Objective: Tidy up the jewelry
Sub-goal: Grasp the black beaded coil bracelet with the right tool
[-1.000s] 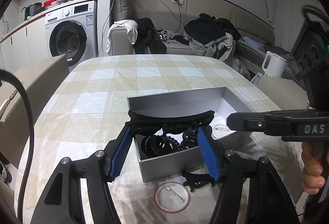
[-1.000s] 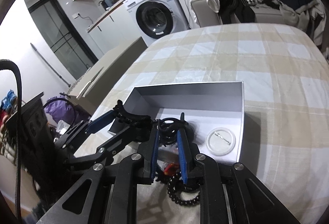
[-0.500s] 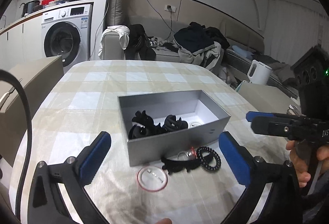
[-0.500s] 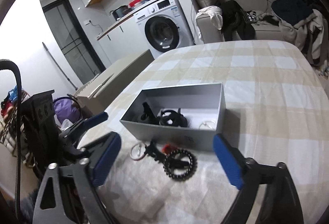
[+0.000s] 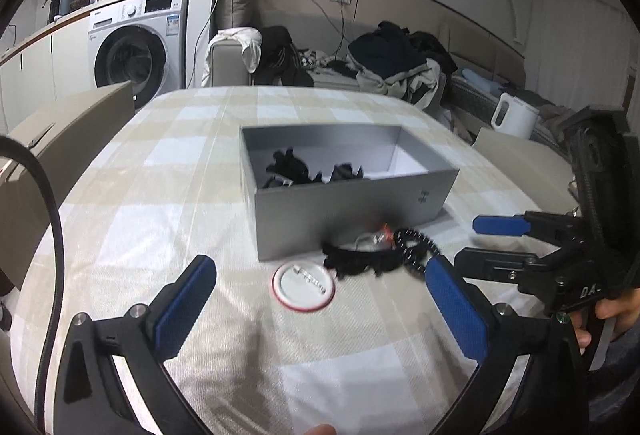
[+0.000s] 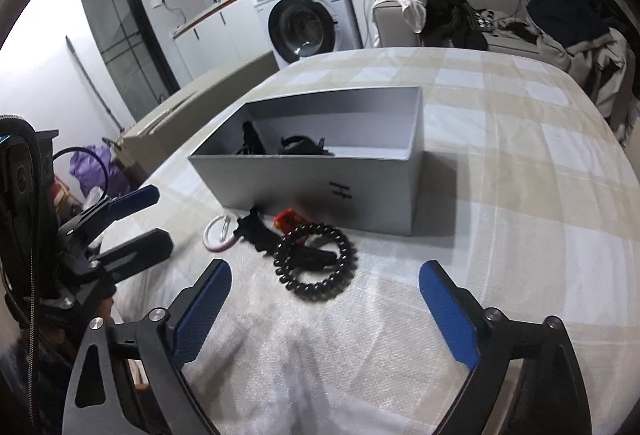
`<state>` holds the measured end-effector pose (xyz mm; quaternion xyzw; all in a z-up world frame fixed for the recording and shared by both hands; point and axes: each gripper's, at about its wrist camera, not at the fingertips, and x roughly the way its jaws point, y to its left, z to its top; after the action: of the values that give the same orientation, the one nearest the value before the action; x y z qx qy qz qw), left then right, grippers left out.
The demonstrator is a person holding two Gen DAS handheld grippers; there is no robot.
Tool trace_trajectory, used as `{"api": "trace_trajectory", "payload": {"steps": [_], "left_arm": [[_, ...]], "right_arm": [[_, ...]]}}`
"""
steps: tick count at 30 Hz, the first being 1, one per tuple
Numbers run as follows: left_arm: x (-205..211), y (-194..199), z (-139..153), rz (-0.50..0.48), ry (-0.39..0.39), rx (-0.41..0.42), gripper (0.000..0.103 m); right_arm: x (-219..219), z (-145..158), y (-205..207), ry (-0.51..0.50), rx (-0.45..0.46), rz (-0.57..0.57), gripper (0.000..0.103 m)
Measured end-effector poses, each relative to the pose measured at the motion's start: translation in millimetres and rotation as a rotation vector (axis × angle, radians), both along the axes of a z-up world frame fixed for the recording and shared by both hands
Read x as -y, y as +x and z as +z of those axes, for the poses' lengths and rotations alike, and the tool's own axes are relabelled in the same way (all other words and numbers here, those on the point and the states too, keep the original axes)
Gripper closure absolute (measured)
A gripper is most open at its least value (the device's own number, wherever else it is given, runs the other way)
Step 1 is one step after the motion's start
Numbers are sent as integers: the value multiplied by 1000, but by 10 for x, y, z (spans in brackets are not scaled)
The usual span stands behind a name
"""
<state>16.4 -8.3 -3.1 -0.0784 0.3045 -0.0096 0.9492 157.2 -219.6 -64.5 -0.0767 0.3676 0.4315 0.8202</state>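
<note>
A grey open box [image 5: 352, 195] [image 6: 320, 175] stands on the checked tablecloth with black hair accessories [image 5: 296, 171] [image 6: 300, 147] inside. In front of it lie a round white pin badge [image 5: 304, 285] [image 6: 219, 233], a black hair clip [image 5: 356, 261] [image 6: 256, 231], a black spiral hair tie [image 5: 414, 247] [image 6: 316, 261] and a small red piece [image 6: 287, 220]. My left gripper [image 5: 320, 307] is open and empty, just short of the badge. My right gripper [image 6: 324, 307] is open and empty, just short of the hair tie; it also shows in the left wrist view [image 5: 496, 239].
A beige chair [image 5: 60, 131] stands at the table's left side. A sofa with piled clothes [image 5: 392, 63] is behind the table, a washing machine [image 5: 136, 43] at the back left, and a white kettle [image 5: 514, 115] to the right.
Both grippers have let go of their hair accessories into the box, opened wide, and pulled back and down toward the items in front of the box.
</note>
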Motion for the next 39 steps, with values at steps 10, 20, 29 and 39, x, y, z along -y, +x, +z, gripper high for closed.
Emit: {"api": "trace_trajectory", "payload": {"steps": [10, 20, 29, 39], "left_arm": [[-3, -62, -95, 6, 9, -50, 1], [-30, -68, -123, 12, 25, -54, 1], [-57, -52, -119, 15, 14, -58, 1], [-54, -49, -119, 12, 14, -59, 1]], "right_arm": [[-212, -150, 71, -76, -22, 39, 36], [-284, -149, 27, -107, 14, 41, 40], [-335, -154, 11, -144, 57, 29, 46], [-358, -159, 0, -161, 79, 25, 50]]}}
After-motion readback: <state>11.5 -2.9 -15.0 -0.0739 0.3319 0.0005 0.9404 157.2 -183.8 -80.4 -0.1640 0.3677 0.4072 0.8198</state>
